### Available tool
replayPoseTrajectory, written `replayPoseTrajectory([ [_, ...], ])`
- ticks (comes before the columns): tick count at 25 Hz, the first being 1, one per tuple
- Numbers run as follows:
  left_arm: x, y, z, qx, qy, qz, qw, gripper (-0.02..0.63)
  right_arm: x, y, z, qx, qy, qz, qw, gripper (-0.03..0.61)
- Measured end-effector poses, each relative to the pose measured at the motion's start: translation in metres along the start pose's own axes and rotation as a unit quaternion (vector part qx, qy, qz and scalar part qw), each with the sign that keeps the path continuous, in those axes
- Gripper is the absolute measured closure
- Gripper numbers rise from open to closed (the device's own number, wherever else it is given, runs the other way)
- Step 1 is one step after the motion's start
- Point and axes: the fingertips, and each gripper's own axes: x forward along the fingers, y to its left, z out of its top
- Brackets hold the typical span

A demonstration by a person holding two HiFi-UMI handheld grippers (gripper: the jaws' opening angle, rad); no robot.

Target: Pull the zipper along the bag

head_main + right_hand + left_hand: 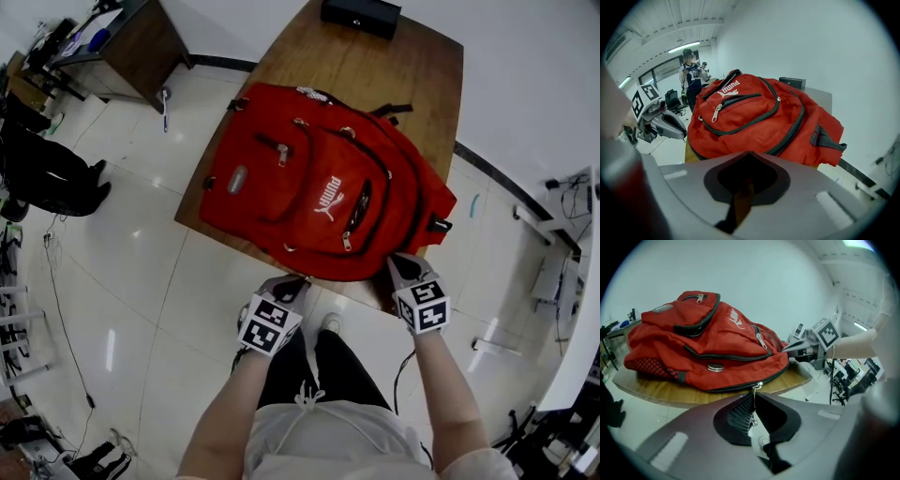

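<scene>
A red backpack (319,187) (708,348) (754,117) lies flat on a wooden table (375,66), its bottom edge toward me. My left gripper (292,283) (753,399) is at the near edge, left of centre. Its jaws are shut on the thin metal zipper pull (753,404), which hangs from the slider (758,386) on the black zipper along the bag's lower seam. My right gripper (401,264) (749,153) is at the bag's near right corner, shut on the red fabric edge. Each gripper shows in the other's view: the left gripper (665,124) and the right gripper (806,348).
A black box (361,14) sits at the table's far end. A brown desk (122,42) stands at the upper left, with a person in dark clothes (47,173) beside it. People (691,70) stand in the background. Tiled floor surrounds the table.
</scene>
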Motion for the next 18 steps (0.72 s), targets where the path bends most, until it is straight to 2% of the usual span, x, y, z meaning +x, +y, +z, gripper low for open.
replayPoseTrajectory([
  [5, -0.012, 0.018, 0.003, 0.017, -0.002, 0.005, 0.9998, 0.594, 0.001, -0.001, 0.001, 0.009, 0.002, -0.019, 1.0, 0.572],
  [14, -0.027, 0.05, 0.002, 0.008, -0.007, 0.001, 0.9999, 0.589, 0.003, -0.001, 0.002, 0.025, 0.007, -0.042, 0.999, 0.572],
  [16, -0.036, 0.062, -0.002, -0.007, -0.008, 0.017, 0.9998, 0.591, 0.002, -0.003, 0.001, 0.026, 0.008, -0.046, 0.999, 0.572],
  [18, -0.055, 0.092, -0.014, -0.033, -0.009, 0.057, 0.9978, 0.609, 0.002, -0.004, 0.001, 0.026, 0.009, -0.051, 0.998, 0.572],
])
